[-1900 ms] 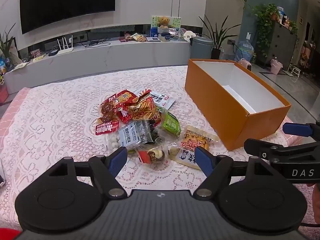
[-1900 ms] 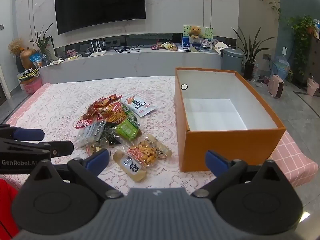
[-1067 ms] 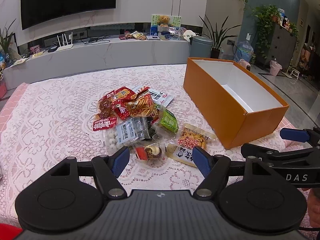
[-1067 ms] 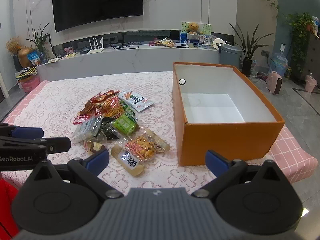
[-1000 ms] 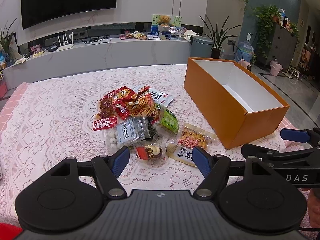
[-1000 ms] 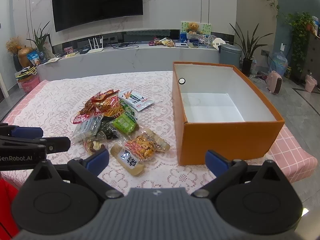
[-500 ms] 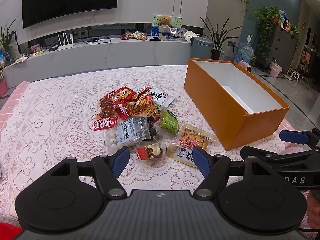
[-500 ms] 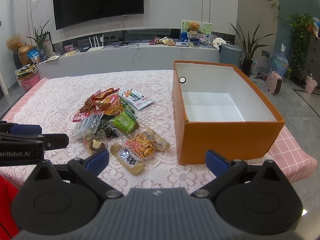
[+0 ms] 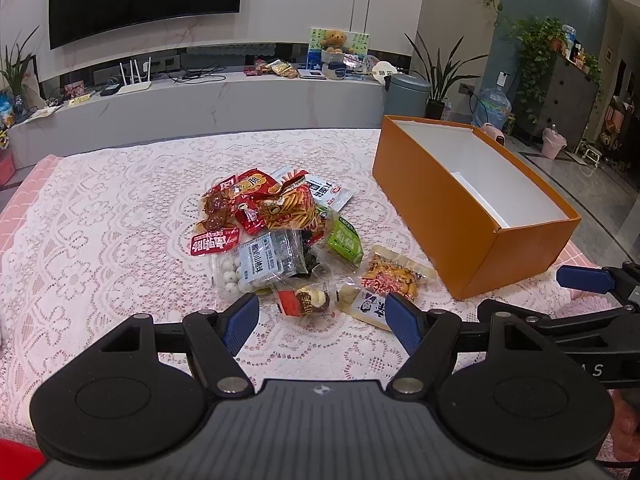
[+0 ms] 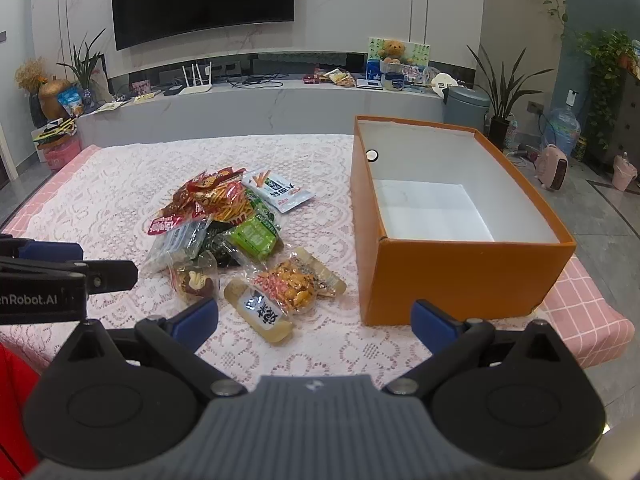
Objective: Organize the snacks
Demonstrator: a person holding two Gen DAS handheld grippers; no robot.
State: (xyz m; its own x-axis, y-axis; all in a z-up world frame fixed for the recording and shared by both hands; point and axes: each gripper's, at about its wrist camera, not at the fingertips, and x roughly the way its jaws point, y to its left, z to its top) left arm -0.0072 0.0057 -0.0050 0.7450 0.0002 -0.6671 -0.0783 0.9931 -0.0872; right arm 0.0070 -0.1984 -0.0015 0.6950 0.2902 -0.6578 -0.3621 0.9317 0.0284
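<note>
2 tools hover over the lace-covered tabletop [image 9: 100,220], both spread wide with nothing between their pads. Left tool [image 9: 322,322] hangs just short of the snack pile [image 9: 280,232], near a small clear packet [image 9: 306,300]. Right tool [image 10: 316,318] sits between the pile and the orange box [image 10: 460,276], whose white inside holds no snacks. All packets lie on the cloth left of the box.
</note>
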